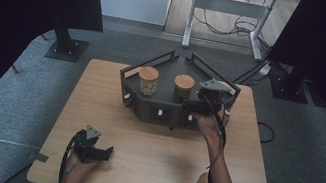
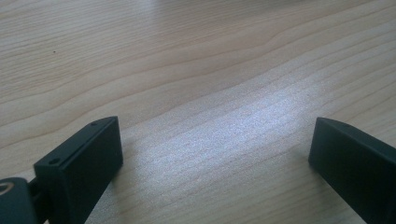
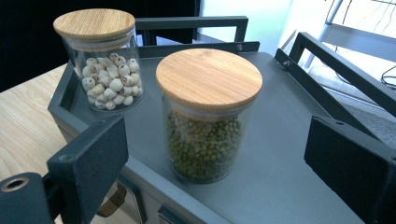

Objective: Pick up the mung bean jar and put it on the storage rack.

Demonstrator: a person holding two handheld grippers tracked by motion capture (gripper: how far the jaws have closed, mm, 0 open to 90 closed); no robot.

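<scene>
While the right claw (image 3: 215, 154) is being held open, the fragile, slippery green-bean jar (image 3: 205, 140) at frame centre is best being gripped mid-body.

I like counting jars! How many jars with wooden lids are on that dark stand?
2. The jar of white seeds stands toward the stand's back-left corner; the jar of green beans stands nearer, just ahead of the right tool.
</scene>
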